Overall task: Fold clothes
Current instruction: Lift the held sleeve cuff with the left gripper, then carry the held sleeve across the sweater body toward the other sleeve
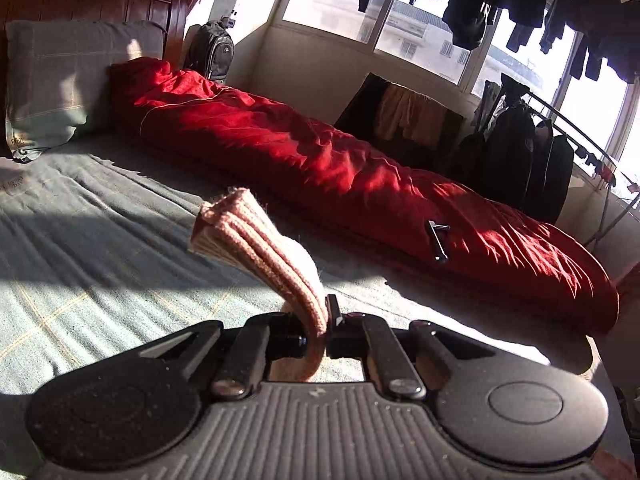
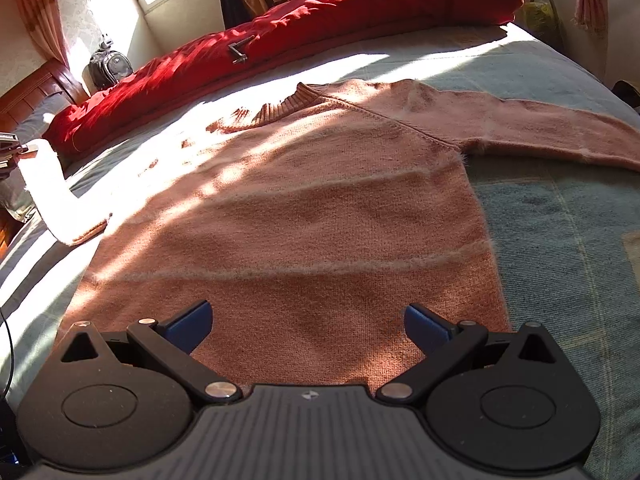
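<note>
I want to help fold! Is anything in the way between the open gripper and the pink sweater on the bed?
Nothing visible is. The right gripper hangs open right over the pink sweater, with only air between. The red quilt lies beyond it, out of the way. The left gripper already pinches the sweater's cuff.
</note>
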Tool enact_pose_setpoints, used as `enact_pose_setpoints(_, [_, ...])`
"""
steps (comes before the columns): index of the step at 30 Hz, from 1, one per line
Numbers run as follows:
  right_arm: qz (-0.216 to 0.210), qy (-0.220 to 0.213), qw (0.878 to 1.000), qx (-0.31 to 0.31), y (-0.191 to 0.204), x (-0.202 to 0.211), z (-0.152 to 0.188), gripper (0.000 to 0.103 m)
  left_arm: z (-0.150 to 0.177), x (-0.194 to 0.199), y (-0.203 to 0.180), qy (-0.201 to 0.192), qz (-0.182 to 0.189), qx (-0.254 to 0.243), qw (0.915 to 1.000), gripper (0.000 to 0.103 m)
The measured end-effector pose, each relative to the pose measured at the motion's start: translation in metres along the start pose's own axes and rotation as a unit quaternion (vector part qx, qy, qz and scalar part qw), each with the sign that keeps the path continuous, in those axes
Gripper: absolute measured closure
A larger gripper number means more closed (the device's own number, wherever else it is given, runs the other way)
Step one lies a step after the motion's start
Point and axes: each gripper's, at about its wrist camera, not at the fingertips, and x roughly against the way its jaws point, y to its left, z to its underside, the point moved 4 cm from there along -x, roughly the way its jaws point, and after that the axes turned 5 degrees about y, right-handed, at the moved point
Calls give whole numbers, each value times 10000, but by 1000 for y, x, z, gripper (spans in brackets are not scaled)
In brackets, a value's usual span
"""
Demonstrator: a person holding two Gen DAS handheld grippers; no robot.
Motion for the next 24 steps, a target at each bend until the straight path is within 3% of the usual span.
enact_pose_setpoints(13, [-251,-45,9997,12,-31,0,-5,0,-12,-1,-116,-114,680,-585,9959,97])
enact_pose_setpoints(24, [-223,-112,9994,-221,-60,7,-1,0,10,-8,-199,34,1376,-999,9854,97])
